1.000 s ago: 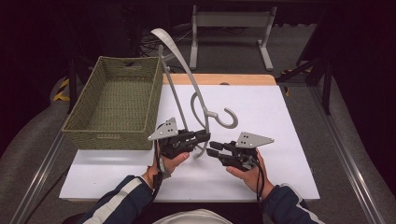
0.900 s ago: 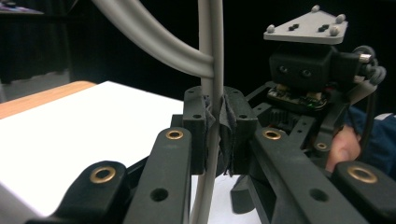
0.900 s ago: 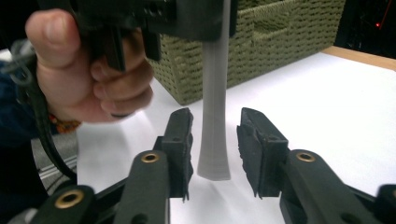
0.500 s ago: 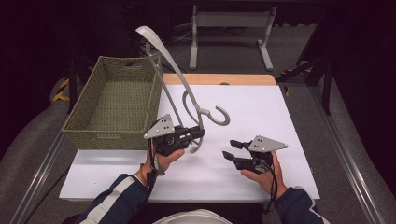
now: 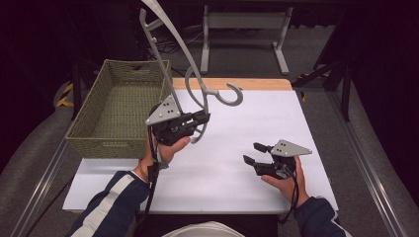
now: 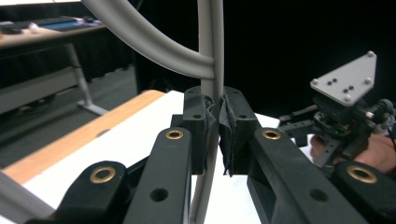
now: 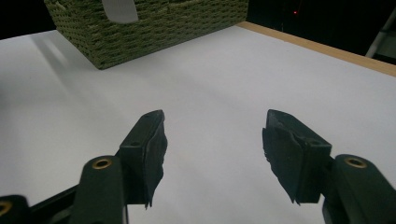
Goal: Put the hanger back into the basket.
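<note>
From the high view, the left tongs (image 5: pixel 200 118) clamp a grey hanger (image 5: pixel 190 74) by one thin bar and hold it up off the worktop (image 5: pixel 257 118), just beside the right rim of the basket (image 5: pixel 116 111) that sits at the worktop's left edge; the hanger's hook curls toward the far edge and its top runs out of frame. The right tongs (image 5: pixel 252 153) sit low near the front right corner, well apart from the hanger, with nothing between them. In the left gripper view, the left tongs' pads (image 6: pixel 229 130) are pressed tight on the hanger's upright bar, and the right tongs show farther off at the right. In the right gripper view, the jaws stand apart over bare worktop; they have just been opening and hold nothing, and the basket lies ahead toward the far left. The step in hand looks like carrying the hanger to the basket with one hand; next, I judge, it must be swung left over the rim, tilted to fit inside, and let go.
</note>
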The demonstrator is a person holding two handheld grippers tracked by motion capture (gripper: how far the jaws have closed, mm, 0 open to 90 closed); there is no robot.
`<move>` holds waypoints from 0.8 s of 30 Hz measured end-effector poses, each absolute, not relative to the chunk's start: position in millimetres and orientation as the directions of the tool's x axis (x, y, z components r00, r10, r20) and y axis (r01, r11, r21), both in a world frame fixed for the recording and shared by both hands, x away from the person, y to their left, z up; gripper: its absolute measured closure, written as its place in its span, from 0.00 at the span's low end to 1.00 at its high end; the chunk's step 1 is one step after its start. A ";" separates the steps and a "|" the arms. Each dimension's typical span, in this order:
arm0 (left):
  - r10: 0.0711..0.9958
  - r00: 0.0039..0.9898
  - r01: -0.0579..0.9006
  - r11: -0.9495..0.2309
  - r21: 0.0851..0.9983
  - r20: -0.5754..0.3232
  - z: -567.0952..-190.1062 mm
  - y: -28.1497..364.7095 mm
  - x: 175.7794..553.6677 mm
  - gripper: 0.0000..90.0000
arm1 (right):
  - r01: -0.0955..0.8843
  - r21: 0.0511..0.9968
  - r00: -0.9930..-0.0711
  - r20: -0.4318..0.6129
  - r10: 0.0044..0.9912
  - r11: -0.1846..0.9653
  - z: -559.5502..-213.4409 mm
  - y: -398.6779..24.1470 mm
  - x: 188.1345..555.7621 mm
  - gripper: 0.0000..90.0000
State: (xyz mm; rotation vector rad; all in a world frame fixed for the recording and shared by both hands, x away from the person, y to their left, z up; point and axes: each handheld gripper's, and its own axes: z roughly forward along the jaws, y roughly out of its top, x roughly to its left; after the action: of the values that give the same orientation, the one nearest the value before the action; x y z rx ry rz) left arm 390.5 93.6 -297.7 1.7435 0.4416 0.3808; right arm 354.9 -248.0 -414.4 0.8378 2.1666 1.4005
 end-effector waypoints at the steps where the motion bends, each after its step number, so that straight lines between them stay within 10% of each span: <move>1: 0.497 0.867 0.080 -0.197 0.977 0.029 -293.5 95.4 390.3 0.91 | 0.257 0.917 -0.725 -0.026 0.688 0.305 -414.4 -248.1 355.2 0.43; 24: 0.634 0.766 0.105 -0.284 0.953 0.104 -270.2 174.0 404.6 0.91 | 0.264 0.904 -0.716 -0.049 0.696 0.335 -419.8 -244.4 359.3 0.38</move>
State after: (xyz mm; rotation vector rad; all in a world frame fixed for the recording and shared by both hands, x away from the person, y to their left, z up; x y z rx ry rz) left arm 404.6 174.0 -270.2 1.8104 0.5737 0.5730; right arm 359.3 -244.4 -419.8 0.8441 2.1746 1.3517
